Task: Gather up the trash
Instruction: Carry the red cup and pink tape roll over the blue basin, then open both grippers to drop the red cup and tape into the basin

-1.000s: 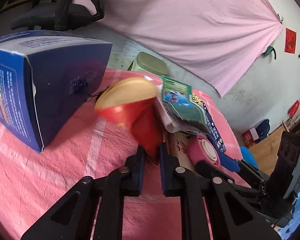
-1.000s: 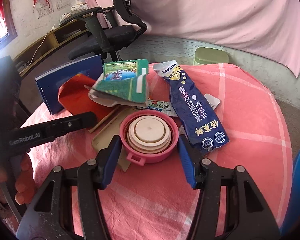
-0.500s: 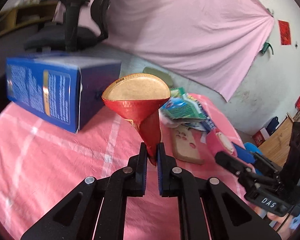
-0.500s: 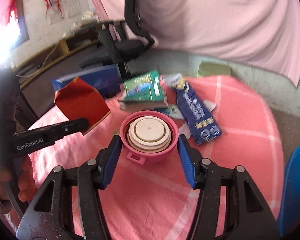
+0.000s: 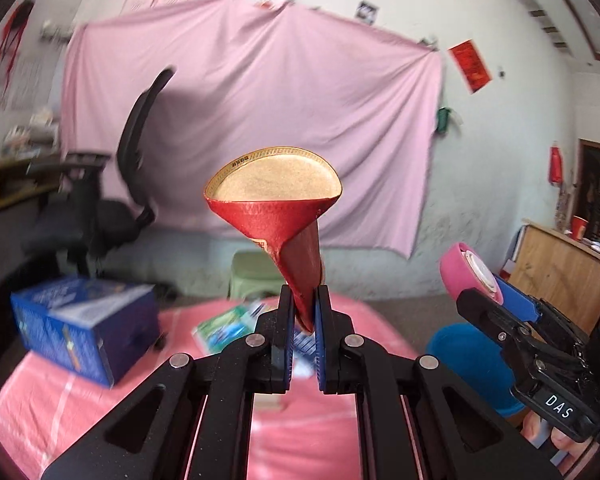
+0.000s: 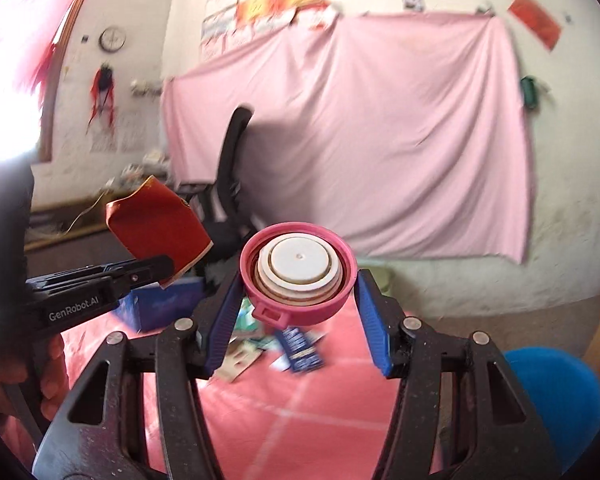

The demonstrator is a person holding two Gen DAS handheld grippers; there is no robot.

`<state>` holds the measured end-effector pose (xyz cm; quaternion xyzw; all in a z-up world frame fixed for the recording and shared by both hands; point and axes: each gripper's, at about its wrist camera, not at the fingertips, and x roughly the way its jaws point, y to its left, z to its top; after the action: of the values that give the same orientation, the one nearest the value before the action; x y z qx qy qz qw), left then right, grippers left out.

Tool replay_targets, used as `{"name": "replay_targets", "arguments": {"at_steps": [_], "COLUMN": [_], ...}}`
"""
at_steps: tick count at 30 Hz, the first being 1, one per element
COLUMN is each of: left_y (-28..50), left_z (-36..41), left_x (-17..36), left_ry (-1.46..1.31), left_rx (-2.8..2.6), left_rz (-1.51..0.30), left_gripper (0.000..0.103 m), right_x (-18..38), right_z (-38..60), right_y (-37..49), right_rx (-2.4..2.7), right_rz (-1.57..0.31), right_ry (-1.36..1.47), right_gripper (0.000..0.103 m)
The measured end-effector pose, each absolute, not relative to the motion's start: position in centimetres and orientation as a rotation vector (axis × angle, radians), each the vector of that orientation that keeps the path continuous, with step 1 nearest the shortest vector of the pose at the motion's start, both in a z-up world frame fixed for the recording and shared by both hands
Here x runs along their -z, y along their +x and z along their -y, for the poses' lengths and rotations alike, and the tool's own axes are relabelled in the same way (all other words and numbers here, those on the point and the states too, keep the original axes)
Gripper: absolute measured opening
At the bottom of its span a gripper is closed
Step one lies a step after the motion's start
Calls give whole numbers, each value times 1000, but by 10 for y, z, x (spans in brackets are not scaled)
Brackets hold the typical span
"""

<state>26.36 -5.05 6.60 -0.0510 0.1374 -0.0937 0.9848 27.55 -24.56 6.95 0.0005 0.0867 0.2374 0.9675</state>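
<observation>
Two trash items held aloft above pink-clothed tabletop (image 6: 284, 412). Left tool (image 5: 301, 316) clamped on lower tip of red paper packet (image 5: 276, 208); thin pinch, so slip or tear judged likely if swung. Right tool (image 6: 296, 316) clamped across pink lid (image 6: 298, 274), gripped at rounded rim; pop-out judged possible if squeeze eased. Blue bin (image 6: 552, 384) seen just beside tabletop, right; miss risked if released early. Blue box (image 5: 84, 340) and wrappers (image 6: 296, 346) left on tabletop.

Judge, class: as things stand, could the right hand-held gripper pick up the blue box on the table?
Probably not yet. The right hand-held gripper is raised above the table and already shut on the pink lid, so its jaws are full; the blue box lies well off.
</observation>
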Motion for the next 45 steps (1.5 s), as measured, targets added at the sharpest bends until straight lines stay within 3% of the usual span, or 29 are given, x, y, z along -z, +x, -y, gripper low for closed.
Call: {"name": "replay_targets", "arguments": {"at_steps": [8,25,27,28,37,45], "left_y": [269,326,334,339,377,386], "left_z": [113,268,282,289,321,320], "left_x": [-88,-32,-23,-18,16,23], "left_ry": [-39,11,17,19,21,1], "left_rx": [329,585,597,602,629,633], "left_rz": [-221,-517,-561,-586,-807,-858], "left_gripper": [7,7,7,7,10,12], "right_x": [-78,-20,-8,-4,26,23], "right_z": [313,436,449,454,485,490], "right_y": [261,261,267,271,303,300], "right_rx": [-325,-64,-50,-48,3,36], "right_rz": [-104,-325,-370,-392,-505,-498], "right_ry": [64,210,238,255,342,336], "right_gripper": [77,76,70,62,62,63]}}
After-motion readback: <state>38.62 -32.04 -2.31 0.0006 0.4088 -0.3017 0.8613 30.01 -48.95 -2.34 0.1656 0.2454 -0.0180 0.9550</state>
